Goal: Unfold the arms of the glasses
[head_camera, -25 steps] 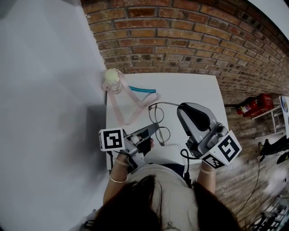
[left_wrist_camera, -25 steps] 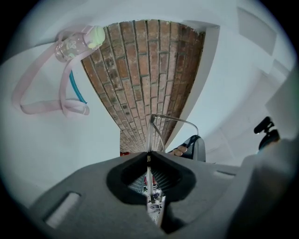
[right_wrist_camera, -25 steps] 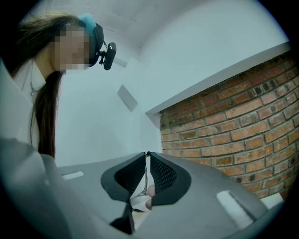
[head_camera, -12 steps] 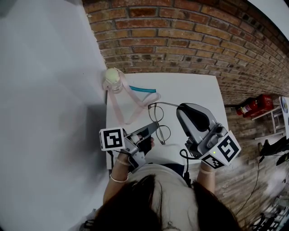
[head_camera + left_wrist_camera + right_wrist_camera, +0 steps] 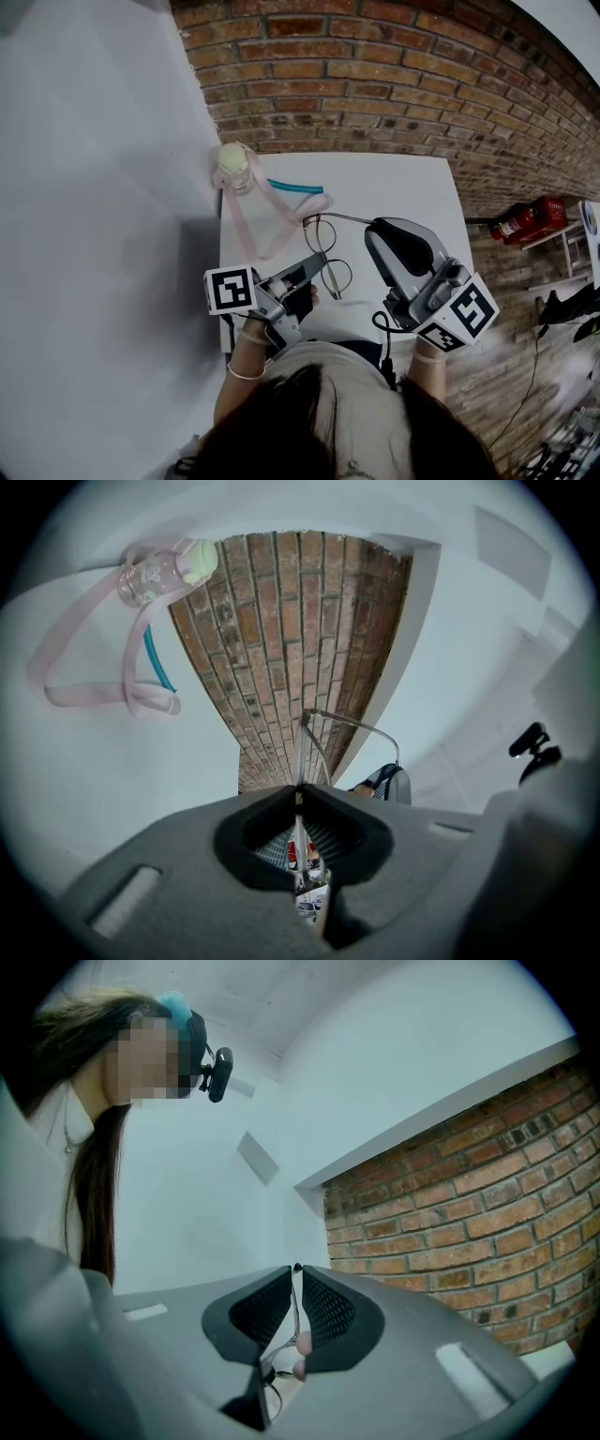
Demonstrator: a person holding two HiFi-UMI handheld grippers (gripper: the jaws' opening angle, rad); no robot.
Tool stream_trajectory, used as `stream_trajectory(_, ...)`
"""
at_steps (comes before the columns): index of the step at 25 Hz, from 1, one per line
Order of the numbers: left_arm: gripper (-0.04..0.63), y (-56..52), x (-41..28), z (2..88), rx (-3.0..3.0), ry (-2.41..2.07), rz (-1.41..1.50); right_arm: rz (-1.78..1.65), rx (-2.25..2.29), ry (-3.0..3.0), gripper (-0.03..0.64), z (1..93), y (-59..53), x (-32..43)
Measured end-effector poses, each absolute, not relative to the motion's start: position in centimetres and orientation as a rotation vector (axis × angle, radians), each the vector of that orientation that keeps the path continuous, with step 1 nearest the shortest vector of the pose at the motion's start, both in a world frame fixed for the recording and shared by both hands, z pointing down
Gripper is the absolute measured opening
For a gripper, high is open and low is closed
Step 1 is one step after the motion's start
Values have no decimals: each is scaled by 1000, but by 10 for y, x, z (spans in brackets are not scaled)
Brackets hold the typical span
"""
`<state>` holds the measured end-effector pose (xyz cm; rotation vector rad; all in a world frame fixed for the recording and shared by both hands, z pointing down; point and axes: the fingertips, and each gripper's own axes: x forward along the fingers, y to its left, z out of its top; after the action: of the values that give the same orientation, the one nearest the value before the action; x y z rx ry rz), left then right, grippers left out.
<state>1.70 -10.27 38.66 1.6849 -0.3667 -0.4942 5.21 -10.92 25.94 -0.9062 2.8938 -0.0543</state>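
Small white table (image 5: pixel 412 183) set against a red brick wall (image 5: pixel 375 75). On the left, a plain white wall (image 5: pixel 94 187). To the right, brown wooden floor (image 5: pixel 511 309), with what may be a red fire extinguisher (image 5: pixel 527 218) near the bricks. Soft, even light.

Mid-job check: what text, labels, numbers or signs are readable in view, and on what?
No readable text anywhere.
Marker cubes: black-and-white patterns only, no letters.
Bottle: no legible label.
Red cylinders: print, if any, too small to read.
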Motion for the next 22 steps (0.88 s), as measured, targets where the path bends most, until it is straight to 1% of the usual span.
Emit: stream_trajectory(22,23,-99,17,384,1703,-337,-475,-126,-913,2920,43,278,-115,47)
